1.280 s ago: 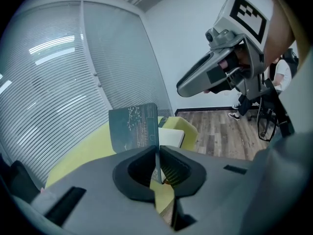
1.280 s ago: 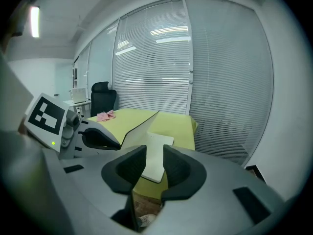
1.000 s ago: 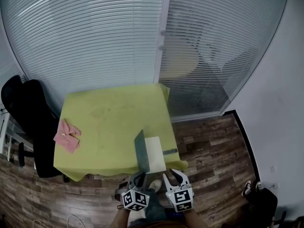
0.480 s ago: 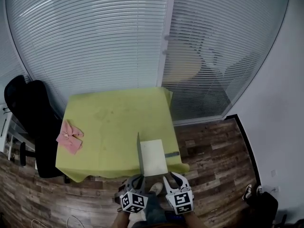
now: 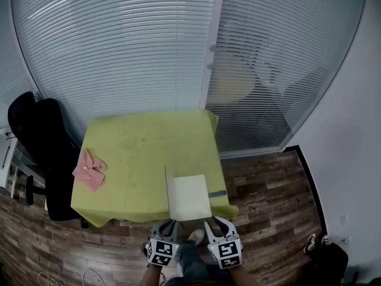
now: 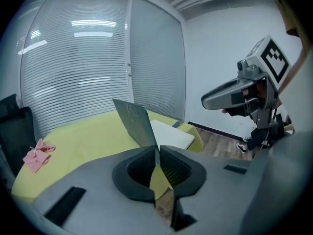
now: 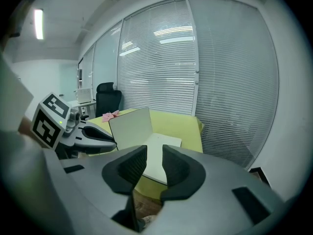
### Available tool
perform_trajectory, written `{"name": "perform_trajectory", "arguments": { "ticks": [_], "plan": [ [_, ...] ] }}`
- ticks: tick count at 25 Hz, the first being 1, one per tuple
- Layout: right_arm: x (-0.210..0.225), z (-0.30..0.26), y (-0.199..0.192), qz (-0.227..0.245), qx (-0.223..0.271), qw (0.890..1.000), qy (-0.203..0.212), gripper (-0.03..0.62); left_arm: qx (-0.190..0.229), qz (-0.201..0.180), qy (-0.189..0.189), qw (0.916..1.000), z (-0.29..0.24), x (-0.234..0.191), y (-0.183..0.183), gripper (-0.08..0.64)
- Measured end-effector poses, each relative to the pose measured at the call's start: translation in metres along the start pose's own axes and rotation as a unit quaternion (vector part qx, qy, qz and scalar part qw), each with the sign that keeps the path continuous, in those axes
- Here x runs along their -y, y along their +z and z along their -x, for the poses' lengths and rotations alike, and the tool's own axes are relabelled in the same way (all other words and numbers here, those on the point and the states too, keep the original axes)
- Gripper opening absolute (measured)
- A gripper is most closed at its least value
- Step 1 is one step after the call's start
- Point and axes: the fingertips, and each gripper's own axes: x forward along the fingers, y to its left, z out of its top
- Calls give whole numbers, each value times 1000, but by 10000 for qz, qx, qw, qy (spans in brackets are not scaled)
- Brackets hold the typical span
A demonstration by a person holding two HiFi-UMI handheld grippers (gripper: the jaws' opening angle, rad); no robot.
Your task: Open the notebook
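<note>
- At the near right edge of the bench (image 5: 131,154), which is covered in a yellow-green cloth, the notebook (image 5: 190,196) is seen with its white page lying flat.
- Its grey cover (image 6: 133,121) is raised to stand nearly upright along the left side of the page.
- The cover's near edge is pinched between the almost closed jaws of the left claw (image 6: 157,151).
- The right claw (image 7: 154,155) is held just off the near edge of the bench; its jaws are apart and closing, and nothing is gripped between them.
- A short grey strip (image 5: 216,193) is seen just right of the notebook.
- A pink folded cloth (image 5: 89,170) lies at the left edge, well apart from the notebook.
- A black chair (image 5: 41,148) stands beside the bench on the left, and slatted blinds (image 5: 119,52) close off the far side.
- Black-and-white square markers are carried on each claw's cube.
</note>
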Motion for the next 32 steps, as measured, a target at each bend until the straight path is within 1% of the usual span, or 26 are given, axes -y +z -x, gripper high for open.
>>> {"name": "perform_trajectory", "arguments": {
  "ticks": [4,6,8,10,13,16,19,22,26,32],
  "plan": [
    [0,-2,1,-3,-1,10000,25,110,61,270,41,9996,3,-7,-2,49],
    [1,-3,0,-15,-1,10000,20,110,116,464,30,9989,5,-10,-2,49],
    [2,-4,-1,-46,-1,10000,13,110,208,777,-19,9968,6,-13,-6,49],
    [3,-5,-3,-65,-23,10000,-1,110,319,1173,-64,9926,7,-18,-11,49],
    [4,-7,-5,-87,-71,9999,21,109,397,1715,-45,9844,9,-27,-21,49],
    [8,-9,-13,-95,-108,9999,-18,107,408,2136,-43,9761,11,-31,-29,51],
    [13,-11,-12,-117,-90,9999,-83,106,487,2456,-66,9681,11,-35,-33,51],
    [15,-14,-15,-164,-156,9997,-33,103,577,2851,-50,9567,8,-41,-38,51],
    [18,-18,-21,-174,-239,9996,5,100,611,3214,18,9450,4,-50,-49,58],
    [25,-26,-28,-229,-324,9992,12,94,657,3795,-16,9228,-4,-53,-67,69]
  ]
}}
